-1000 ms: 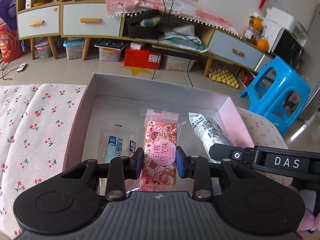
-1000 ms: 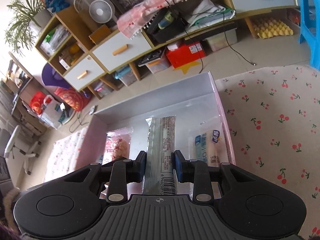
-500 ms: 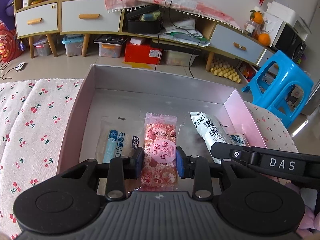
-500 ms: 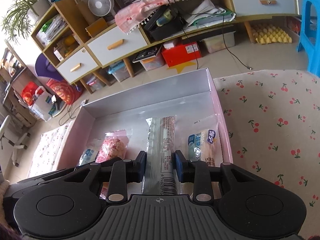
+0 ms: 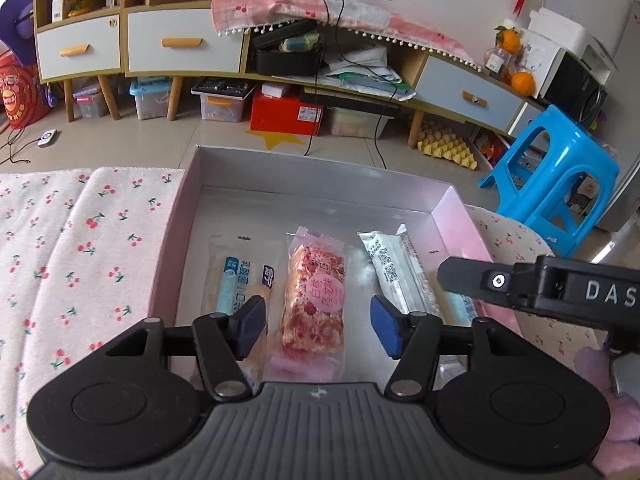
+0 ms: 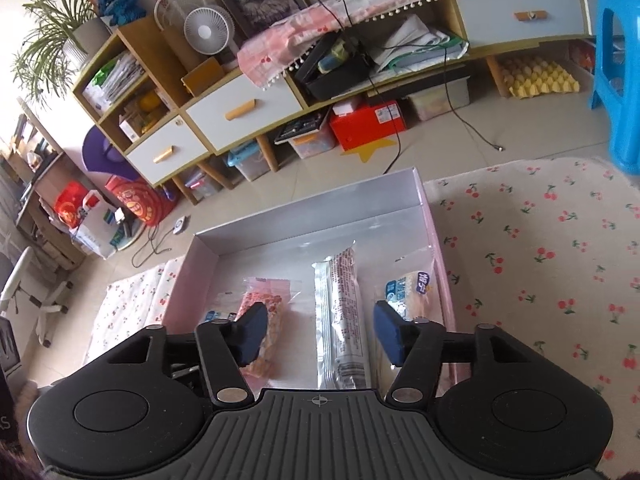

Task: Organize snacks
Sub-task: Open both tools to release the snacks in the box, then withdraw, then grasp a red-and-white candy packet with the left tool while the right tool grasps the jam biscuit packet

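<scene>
A shallow pink-walled box (image 5: 176, 224) (image 6: 438, 256) sits on the cherry-print cloth and holds several snacks side by side. My left gripper (image 5: 318, 322) is open, its pads on either side of a pink nougat pack (image 5: 316, 300) that lies flat on the box floor. My right gripper (image 6: 320, 334) is open around a long silver bar pack (image 6: 340, 320), also lying in the box. A clear pack with blue print (image 5: 236, 280) lies at the left end; a similar one (image 6: 408, 292) lies at the right end. The right gripper's body (image 5: 560, 288) shows in the left wrist view.
The cherry-print cloth (image 5: 72, 264) (image 6: 552, 264) spreads out on both sides of the box. Beyond the table edge lie a tiled floor, a low cabinet with drawers (image 5: 160, 40), storage boxes and a blue plastic stool (image 5: 560, 184).
Both grippers have opened and let go: the pink nougat pack and the silver bar pack now lie on the box floor. Both grippers have drawn back slightly.
</scene>
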The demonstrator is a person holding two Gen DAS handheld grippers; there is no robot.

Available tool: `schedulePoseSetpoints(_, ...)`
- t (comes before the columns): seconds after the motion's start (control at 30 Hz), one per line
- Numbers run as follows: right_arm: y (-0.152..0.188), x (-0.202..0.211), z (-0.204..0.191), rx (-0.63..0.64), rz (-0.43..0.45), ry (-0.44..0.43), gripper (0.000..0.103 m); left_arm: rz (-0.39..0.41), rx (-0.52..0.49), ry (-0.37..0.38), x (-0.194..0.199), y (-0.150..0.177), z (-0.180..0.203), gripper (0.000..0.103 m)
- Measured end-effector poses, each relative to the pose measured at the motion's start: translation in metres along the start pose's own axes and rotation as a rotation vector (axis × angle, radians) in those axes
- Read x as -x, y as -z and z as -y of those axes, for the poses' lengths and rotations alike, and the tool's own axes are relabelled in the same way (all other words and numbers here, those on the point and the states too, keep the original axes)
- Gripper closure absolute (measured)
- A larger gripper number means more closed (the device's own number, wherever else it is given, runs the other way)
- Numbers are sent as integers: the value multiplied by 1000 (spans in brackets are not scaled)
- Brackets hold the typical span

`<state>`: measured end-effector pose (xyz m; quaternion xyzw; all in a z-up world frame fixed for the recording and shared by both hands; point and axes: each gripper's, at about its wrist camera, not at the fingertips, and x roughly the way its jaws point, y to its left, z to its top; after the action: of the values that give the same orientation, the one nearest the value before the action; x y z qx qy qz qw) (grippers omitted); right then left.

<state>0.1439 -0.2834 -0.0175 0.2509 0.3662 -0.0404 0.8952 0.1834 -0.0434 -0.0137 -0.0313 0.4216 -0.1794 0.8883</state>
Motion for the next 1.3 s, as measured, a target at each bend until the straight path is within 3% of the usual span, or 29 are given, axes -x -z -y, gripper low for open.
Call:
schedulePoseSetpoints(0.1, 1, 15, -3, 5, 9, 11, 33, 3, 0, -7, 12, 3, -1, 37)
schedulePoseSetpoints(0.23, 5, 35, -7, 11, 13, 22, 29, 2, -6, -16, 28, 9, 0, 27)
schedulePoseSetpoints(0.33, 11, 49, -9, 24, 10, 39, 19, -1, -8, -25, 41, 14, 0, 19)
schedulePoseSetpoints(0.57, 32, 78, -17, 70, -15, 70, 13, 1, -35, -52, 68, 30, 1, 4)
schedulePoseSetpoints(0.93, 75, 102, -23, 148, -42, 69, 8, -8, -53, -84, 89, 63, 0, 0)
schedulePoseSetpoints(1.3, 117, 102, -24, 347, -91, 61, 7, 33, -103, -123, 92, 93, -14, 1)
